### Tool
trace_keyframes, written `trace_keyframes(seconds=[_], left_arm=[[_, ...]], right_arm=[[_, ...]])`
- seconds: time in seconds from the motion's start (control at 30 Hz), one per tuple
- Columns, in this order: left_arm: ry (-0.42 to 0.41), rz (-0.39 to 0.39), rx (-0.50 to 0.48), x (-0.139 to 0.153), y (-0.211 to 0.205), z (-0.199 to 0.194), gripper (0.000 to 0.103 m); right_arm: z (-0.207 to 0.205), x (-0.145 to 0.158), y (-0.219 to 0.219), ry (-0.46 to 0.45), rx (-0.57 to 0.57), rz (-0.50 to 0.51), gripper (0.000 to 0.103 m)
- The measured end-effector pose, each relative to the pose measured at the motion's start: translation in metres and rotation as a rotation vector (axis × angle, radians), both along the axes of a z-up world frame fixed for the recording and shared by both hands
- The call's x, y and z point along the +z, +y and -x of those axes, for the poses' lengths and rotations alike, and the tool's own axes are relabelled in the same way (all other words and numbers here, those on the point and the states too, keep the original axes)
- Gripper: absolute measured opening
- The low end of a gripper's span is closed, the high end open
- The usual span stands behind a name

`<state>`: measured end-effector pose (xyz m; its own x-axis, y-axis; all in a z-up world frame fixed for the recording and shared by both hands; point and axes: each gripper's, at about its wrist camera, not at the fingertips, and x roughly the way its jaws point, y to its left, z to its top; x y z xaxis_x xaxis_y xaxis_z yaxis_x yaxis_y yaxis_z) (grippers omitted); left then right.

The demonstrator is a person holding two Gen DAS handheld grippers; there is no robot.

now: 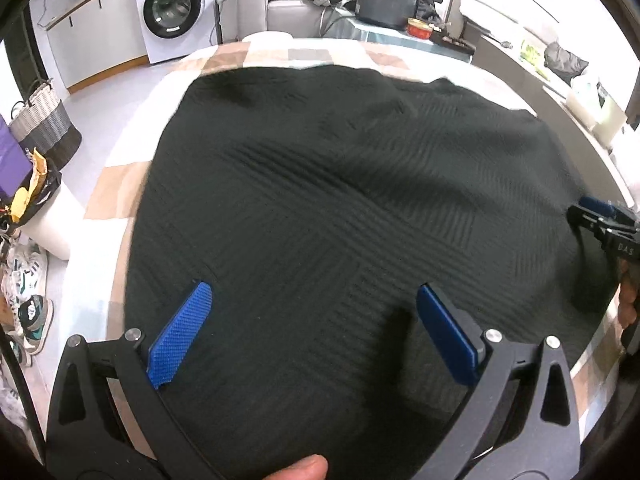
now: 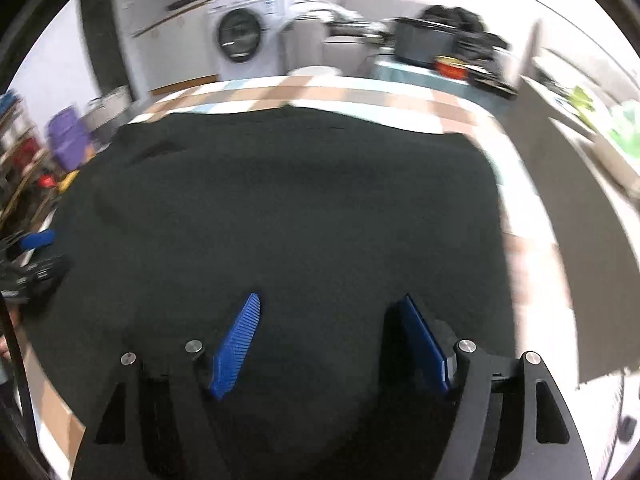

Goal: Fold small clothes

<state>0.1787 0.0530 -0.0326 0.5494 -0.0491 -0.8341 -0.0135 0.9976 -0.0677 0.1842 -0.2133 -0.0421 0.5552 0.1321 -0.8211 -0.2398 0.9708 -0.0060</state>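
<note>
A dark ribbed knit garment lies spread flat over a table with a checked cloth. My left gripper hovers over the garment's near part, blue pads wide apart with nothing pinched between them. In the right wrist view the same garment fills the middle, blurred. My right gripper is above its near edge, open, with only flat cloth below the gap. The right gripper also shows at the right edge of the left wrist view, and the left gripper at the left edge of the right wrist view.
A washing machine and a grey sofa stand beyond the table. A dark box and a red tin sit on a side table. A basket and shoes are on the floor at left.
</note>
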Motion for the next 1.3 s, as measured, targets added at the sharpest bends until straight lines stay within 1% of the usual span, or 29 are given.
trace_keyframes(seconds=[0.07, 0.13, 0.23, 0.27, 0.37, 0.47, 0.5, 0.57, 0.6, 0.63, 0.67, 0.7, 0.8, 0.83, 0.9, 0.93, 1.0, 1.03, 1.1, 1.13, 1.23, 1.3], left_arm=[[-0.024, -0.015, 0.007, 0.010, -0.004, -0.005, 0.102], [-0.042, -0.019, -0.001, 0.019, -0.010, -0.013, 0.102], [-0.070, -0.014, -0.014, 0.029, -0.020, -0.032, 0.102], [-0.085, -0.007, -0.020, 0.031, -0.024, -0.039, 0.102], [-0.105, -0.006, -0.022, 0.031, -0.033, -0.062, 0.102], [-0.097, -0.050, -0.016, 0.021, -0.038, -0.081, 0.102], [-0.077, -0.066, -0.012, 0.015, -0.038, -0.086, 0.102], [-0.017, -0.075, 0.005, 0.000, -0.033, -0.095, 0.102], [0.019, -0.060, 0.014, -0.010, -0.028, -0.099, 0.103], [0.007, -0.035, 0.018, -0.013, -0.023, -0.097, 0.103], [-0.011, -0.023, 0.026, -0.012, -0.019, -0.095, 0.103], [0.003, -0.023, 0.035, -0.013, -0.016, -0.096, 0.103], [-0.002, -0.036, 0.030, -0.015, -0.016, -0.095, 0.103], [-0.001, -0.039, 0.030, -0.016, -0.015, -0.094, 0.103], [0.001, -0.044, 0.032, -0.017, -0.015, -0.095, 0.103], [0.005, -0.044, 0.036, -0.016, -0.015, -0.094, 0.103], [0.001, -0.044, 0.036, -0.012, -0.016, -0.093, 0.103], [-0.008, -0.042, 0.031, -0.009, -0.018, -0.096, 0.103], [-0.036, -0.033, 0.018, -0.002, -0.023, -0.097, 0.103], [-0.044, -0.035, 0.013, 0.001, -0.027, -0.099, 0.103], [-0.082, -0.067, 0.009, 0.006, -0.035, -0.112, 0.103], [-0.070, -0.088, 0.024, 0.001, -0.036, -0.124, 0.103]], right_arm=[[0.004, 0.004, -0.010, 0.011, -0.039, -0.039, 0.073], [0.004, 0.009, -0.008, 0.008, -0.045, -0.053, 0.074], [-0.003, 0.017, 0.009, -0.011, 0.005, -0.052, 0.074], [-0.011, 0.019, 0.017, -0.015, 0.025, -0.058, 0.074], [-0.027, 0.022, 0.042, -0.018, 0.076, -0.079, 0.074], [-0.046, 0.018, 0.056, 0.006, 0.086, -0.110, 0.074], [-0.051, 0.016, 0.057, 0.020, 0.084, -0.117, 0.074], [-0.063, 0.007, 0.058, 0.044, 0.074, -0.085, 0.074], [-0.066, 0.003, 0.058, 0.047, 0.069, -0.063, 0.074], [-0.070, -0.004, 0.053, 0.065, 0.050, -0.027, 0.073], [-0.072, -0.006, 0.049, 0.063, 0.041, -0.018, 0.074], [-0.072, -0.005, 0.042, 0.044, 0.041, -0.020, 0.074], [-0.074, -0.005, 0.021, 0.009, -0.051, 0.088, 0.074], [-0.077, -0.005, 0.014, 0.014, -0.071, 0.082, 0.074], [-0.080, -0.005, 0.002, 0.038, -0.093, 0.034, 0.074], [-0.081, -0.003, -0.002, 0.038, -0.104, 0.032, 0.074], [-0.081, 0.001, -0.001, 0.034, -0.110, 0.033, 0.074], [-0.081, 0.003, 0.001, 0.032, -0.097, 0.011, 0.074], [-0.082, 0.008, 0.013, 0.023, -0.057, -0.034, 0.074], [-0.086, 0.009, 0.016, 0.020, -0.049, -0.038, 0.074], [-0.095, 0.012, 0.042, -0.002, 0.000, -0.061, 0.074], [-0.105, 0.009, 0.058, 0.001, 0.038, -0.100, 0.074]])
